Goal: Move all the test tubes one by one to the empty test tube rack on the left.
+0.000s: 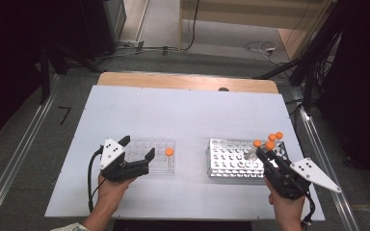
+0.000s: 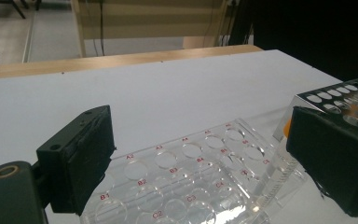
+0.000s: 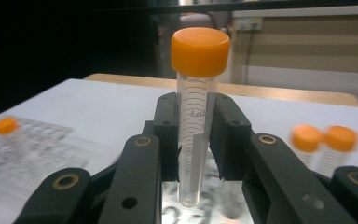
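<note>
While the right gripper [image 3: 193, 154] has its fingers clamped on an orange-capped tube [image 3: 196, 112], held upright just above the full rack [image 1: 231, 161], the clear rack [image 1: 156, 154] lies to its left on the desk [image 1: 183, 110], flanked by the left gripper [image 1: 137, 149], fingers apart and empty, which is nearer to it.

left gripper [image 1: 136, 148] jaws wide apart, right gripper [image 1: 262, 155] clamped, apparently raised
</note>
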Available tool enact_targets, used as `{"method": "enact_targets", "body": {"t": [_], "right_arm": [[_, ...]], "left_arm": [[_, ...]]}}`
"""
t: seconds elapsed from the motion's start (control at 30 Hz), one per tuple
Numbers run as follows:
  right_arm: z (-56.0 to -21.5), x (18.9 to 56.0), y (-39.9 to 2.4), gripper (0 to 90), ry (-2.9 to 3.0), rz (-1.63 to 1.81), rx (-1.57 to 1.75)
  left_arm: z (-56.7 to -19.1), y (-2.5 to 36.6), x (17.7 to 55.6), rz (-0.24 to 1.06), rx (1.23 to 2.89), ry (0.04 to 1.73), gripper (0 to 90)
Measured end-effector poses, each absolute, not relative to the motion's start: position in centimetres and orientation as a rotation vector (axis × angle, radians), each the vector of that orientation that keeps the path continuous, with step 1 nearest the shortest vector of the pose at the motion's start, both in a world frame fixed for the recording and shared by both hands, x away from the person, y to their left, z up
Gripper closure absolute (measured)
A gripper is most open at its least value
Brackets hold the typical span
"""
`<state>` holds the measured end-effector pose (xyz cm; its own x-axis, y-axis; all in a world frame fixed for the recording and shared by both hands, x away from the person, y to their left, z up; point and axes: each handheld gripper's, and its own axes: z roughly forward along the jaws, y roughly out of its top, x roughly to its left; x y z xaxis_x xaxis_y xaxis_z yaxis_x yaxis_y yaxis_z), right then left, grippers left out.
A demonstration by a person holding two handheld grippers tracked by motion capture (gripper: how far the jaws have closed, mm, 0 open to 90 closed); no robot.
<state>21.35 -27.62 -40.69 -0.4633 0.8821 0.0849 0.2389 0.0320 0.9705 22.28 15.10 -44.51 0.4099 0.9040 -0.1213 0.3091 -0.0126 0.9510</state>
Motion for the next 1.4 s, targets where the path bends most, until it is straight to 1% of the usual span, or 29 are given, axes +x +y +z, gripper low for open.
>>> {"method": "enact_targets", "body": {"t": [0.17,0.4,0.73,0.87,1.0,1.4], "right_arm": [[-40.7,21.0,-25.0,71.6,1.828,1.502,1.076],[-41.6,20.7,-21.5,71.6,1.955,1.53,1.006],[-42.5,21.7,-17.4,71.6,2.078,1.537,0.93],[-43.1,22.1,-15.8,71.6,2.131,1.528,0.904],[-43.4,22.4,-14.5,71.6,2.167,1.522,0.879],[-44.0,22.5,-12.2,71.6,2.24,1.499,0.83]], "left_arm": [[-44.4,14.9,22.2,0.681,1.574,1.098,7.4],[-44.4,14.5,21.9,0.675,1.571,1.08,7.6],[-44.0,14.1,21.7,0.643,1.561,1.068,8.3],[-43.6,13.7,21.4,0.625,1.556,1.036,10.7],[-43.3,13.2,21.1,0.613,1.554,1.01,12.2],[-42.5,11.5,20.2,0.565,1.572,0.935,12.4]]}}
